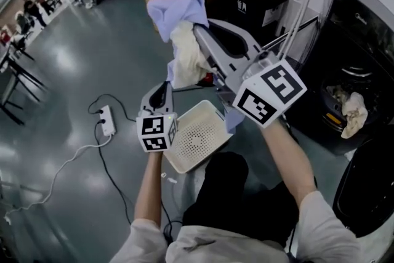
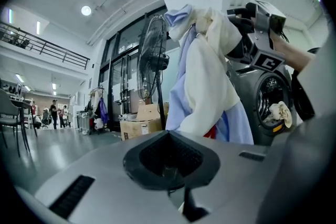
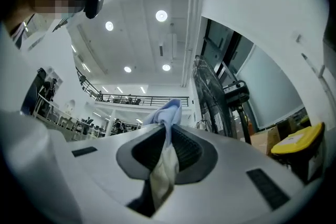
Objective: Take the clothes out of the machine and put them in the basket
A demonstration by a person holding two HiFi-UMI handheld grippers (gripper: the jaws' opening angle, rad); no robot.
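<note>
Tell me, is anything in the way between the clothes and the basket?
Nothing visible blocks it. The clothes hang from the right gripper close to the open basket; the left gripper is off to its side.

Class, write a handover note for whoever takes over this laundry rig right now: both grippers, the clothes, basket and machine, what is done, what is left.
Right gripper: shut on a bundle of blue and cream clothes, held up, not yet in the basket.
Left gripper: shut, empty, near the basket.
Basket: on the floor before the person; nothing visible in it.
Machine: at right, open; a cream cloth lies at its mouth.
Done: one bundle out. Left: drop it in the basket, fetch the rest.
</note>
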